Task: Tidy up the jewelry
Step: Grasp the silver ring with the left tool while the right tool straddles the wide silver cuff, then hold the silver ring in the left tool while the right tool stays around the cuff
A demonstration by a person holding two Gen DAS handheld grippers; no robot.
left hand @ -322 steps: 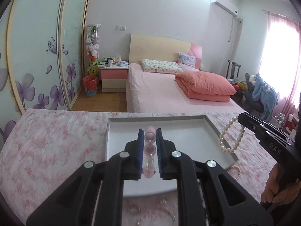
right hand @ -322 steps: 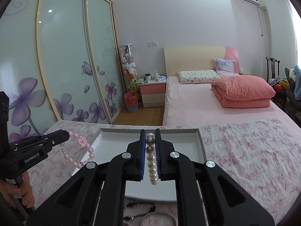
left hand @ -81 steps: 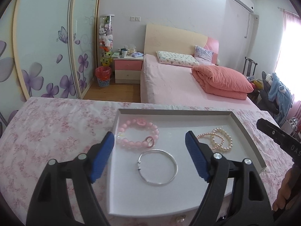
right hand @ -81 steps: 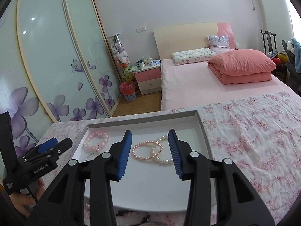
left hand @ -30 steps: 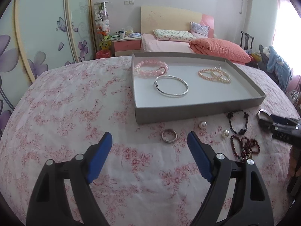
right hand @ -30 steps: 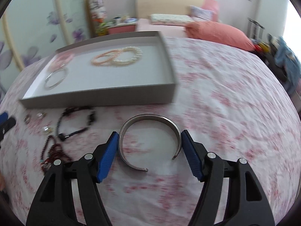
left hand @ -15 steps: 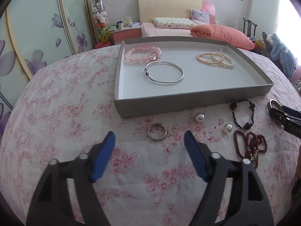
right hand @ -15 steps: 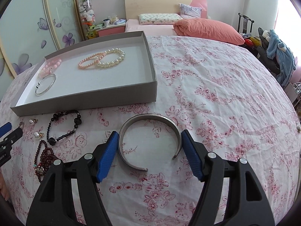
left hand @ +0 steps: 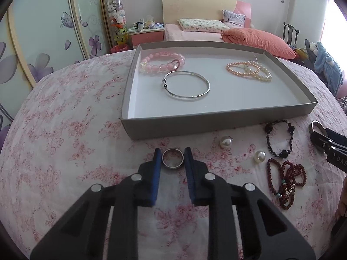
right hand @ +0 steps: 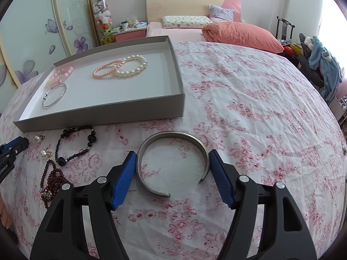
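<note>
Silver ring (left hand: 172, 158) sits between the blue pads (left hand: 156, 174) of the left hand-held gripper (left hand: 172, 162), whose jaws have just been closing and now stand narrow, both pads touching the ring's sides as it lies on the floral cloth (left hand: 65, 130) of the worktop. Just ahead of this hand-held gripper stands the grey tray (left hand: 216, 121), holding a pink bead bracelet (left hand: 162, 64), a thin silver bangle (left hand: 186, 84) and two pearl bracelets (left hand: 249, 70). To its right on the cloth lie two pearl earrings (left hand: 225, 142), a black bead bracelet (left hand: 279, 138) and a dark red bead strand (left hand: 286, 182).

The right hand-held gripper (right hand: 173, 169) stands wide around an open silver cuff (right hand: 171, 158) that lies flat on the cloth. Its left pad (right hand: 123, 177) touches the cuff's side and the right pad (right hand: 221, 179) sits against the other side; whether they press on it I cannot tell. The tray lies ahead and to the left of this hand-held gripper, and the black bead bracelet, the earrings and the red strand lie to its left, near the tip of the other one at the picture's edge.
</note>
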